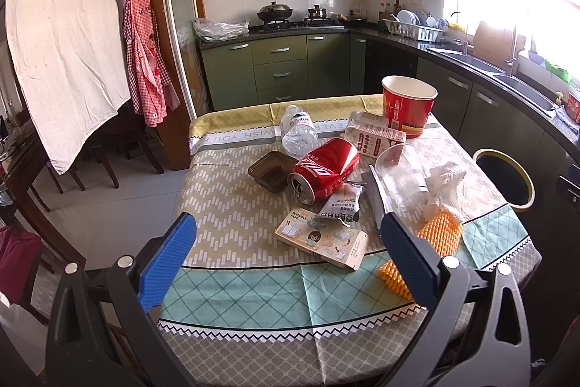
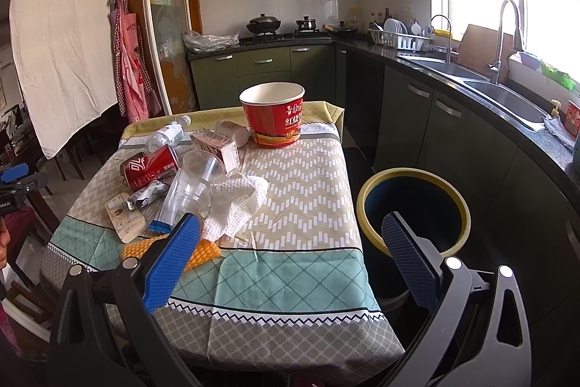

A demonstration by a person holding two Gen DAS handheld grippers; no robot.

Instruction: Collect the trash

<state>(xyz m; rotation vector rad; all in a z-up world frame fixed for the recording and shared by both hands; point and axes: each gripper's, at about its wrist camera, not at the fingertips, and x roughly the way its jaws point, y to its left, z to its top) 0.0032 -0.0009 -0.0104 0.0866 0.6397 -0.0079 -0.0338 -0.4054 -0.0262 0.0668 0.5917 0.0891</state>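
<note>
trash (image 1: 326,176) sits heaped on the table (image 1: 232,281), spread over the patterned cloth toward its right half. dead centre, a crushed red can (image 1: 323,172) lies on its side, open mouth facing us. just behind it a clear water bottle (image 1: 298,131) is down flat too, and a small brown tray (image 1: 272,170) sits touching the can's left. up at the far edge a red noodle cup (image 2: 272,114) stands upright, big and empty-looking, with a small milk carton (image 1: 374,136) tipped over just beside it. nearer us, a clear plastic cup (image 2: 195,180) lies on its side against a crumpled white paper towel (image 2: 235,202). a flat tape card (image 1: 322,242) and a snack wrapper (image 1: 340,205) lie in front of the can, the wrapper partly over the card, and an orange foam net (image 1: 427,242) sprawls at the near right.

off the table's right side, the bin (image 2: 413,205) stands on the floor, yellow rim, dark inside, mouth wide to the ceiling.

now the tools: left gripper (image 1: 288,238) hovers over the near edge of the table, jaws spread wide, nothing between them. right gripper (image 2: 290,238) hangs between table corner and bin, jaws likewise wide apart and holding nothing, its left finger (image 2: 174,260) over the foam net, its right one in front of the bin.
</note>
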